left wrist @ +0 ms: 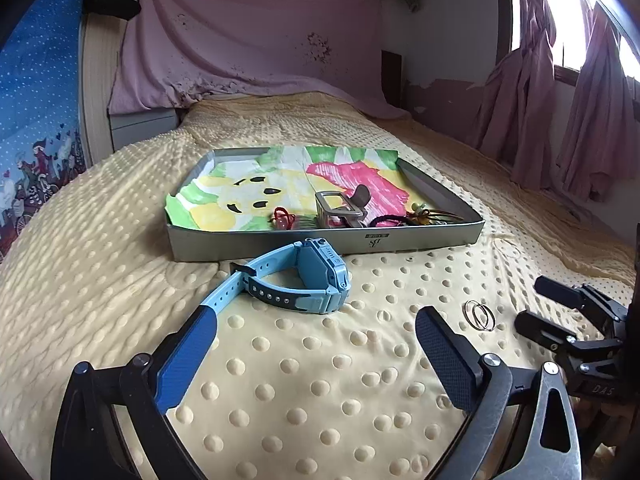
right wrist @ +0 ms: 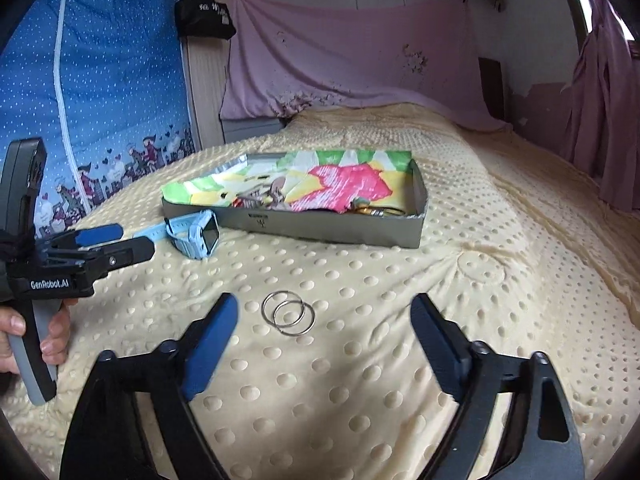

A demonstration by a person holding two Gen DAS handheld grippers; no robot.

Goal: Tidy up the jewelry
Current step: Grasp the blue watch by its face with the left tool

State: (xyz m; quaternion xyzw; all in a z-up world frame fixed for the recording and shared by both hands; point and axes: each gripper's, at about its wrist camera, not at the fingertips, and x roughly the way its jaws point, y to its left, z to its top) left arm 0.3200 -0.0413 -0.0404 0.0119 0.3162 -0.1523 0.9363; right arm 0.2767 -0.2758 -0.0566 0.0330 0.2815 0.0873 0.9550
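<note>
Two claws are getting ready to pick up the last things off the bed.

The left gripper (left wrist: 316,340) is hanging with its jaws wide apart, holding nothing, just in front of the light blue plastic wristwatch (left wrist: 298,282), which is lying on the bumpy yellow blanket (left wrist: 280,380) right beside the near wall of the flat grey cardboard tray (left wrist: 400,240). The right gripper (right wrist: 324,330) is also spread open and empty, near the two thin silver hoop rings (right wrist: 288,313), which are lying farther from the tray. I think the next move is closing on the watch's thin strap or the flat rings (tricky on soft fabric). Hair ties and a grey clip are already sitting inside the tray, so nothing is blocking the way.
</note>
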